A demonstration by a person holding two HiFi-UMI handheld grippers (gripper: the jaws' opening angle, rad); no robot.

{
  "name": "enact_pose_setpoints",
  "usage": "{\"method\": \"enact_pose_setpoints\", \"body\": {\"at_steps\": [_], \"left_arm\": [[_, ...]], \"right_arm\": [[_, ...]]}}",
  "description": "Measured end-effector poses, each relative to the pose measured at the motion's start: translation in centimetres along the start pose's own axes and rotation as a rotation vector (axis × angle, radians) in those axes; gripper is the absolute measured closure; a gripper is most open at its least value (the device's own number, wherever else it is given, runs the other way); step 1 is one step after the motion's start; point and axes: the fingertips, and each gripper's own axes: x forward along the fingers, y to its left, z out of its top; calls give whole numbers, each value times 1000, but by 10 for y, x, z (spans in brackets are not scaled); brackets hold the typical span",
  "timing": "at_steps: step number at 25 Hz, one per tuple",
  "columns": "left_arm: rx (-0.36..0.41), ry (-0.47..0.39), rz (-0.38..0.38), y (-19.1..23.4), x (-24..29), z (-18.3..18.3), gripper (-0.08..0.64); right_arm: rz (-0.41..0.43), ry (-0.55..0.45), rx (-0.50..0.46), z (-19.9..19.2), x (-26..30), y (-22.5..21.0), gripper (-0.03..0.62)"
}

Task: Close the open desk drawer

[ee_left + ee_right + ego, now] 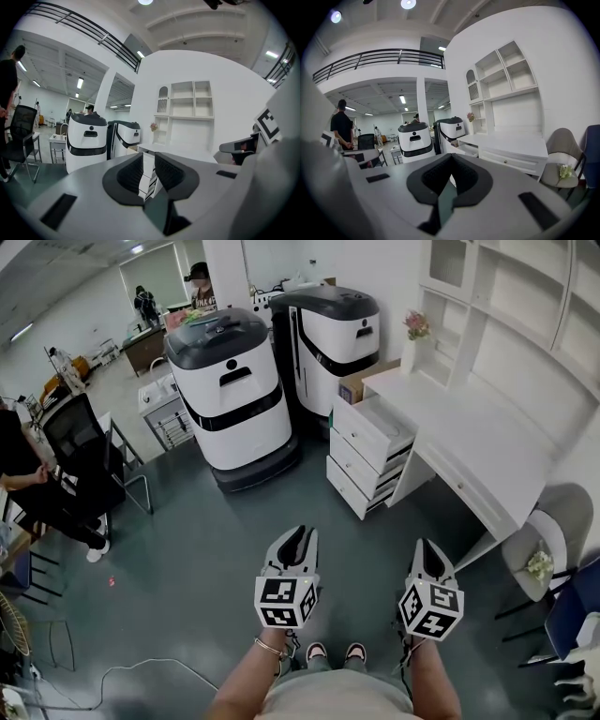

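A white desk (487, 451) stands ahead to the right, with a stack of three drawers (361, 465) at its left end. The top drawer (380, 427) is pulled out farthest. Both grippers hover over the grey floor, well short of the drawers and touching nothing. My left gripper (298, 538) is open, and the left gripper view shows a narrow empty gap between its jaws (149, 159), with the drawers (146, 177) beyond. My right gripper (425, 545) is shut on nothing, its tips meeting (451, 157). The open drawer (468, 149) lies ahead in the right gripper view.
Two tall white-and-black machines (230, 381) (333, 334) stand left of the drawers, beside a cardboard box (361, 381). A flower vase (415, 329) sits on the desk. A grey chair (553, 521) is at the right. An office chair (84, 456) and a seated person (19, 474) are at the left.
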Motion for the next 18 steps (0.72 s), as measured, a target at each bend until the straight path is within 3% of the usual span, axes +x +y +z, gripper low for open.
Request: {"method": "enact_pose_setpoints", "body": {"at_steps": [7,18], "left_arm": [[-23,6,-17,19,-2,-5,428],[1,43,-34,32,8,-18,423]], "right_arm": [[-21,6,-12,-1,1,10,586],[-80,25,13,-15,2,1,586]]}}
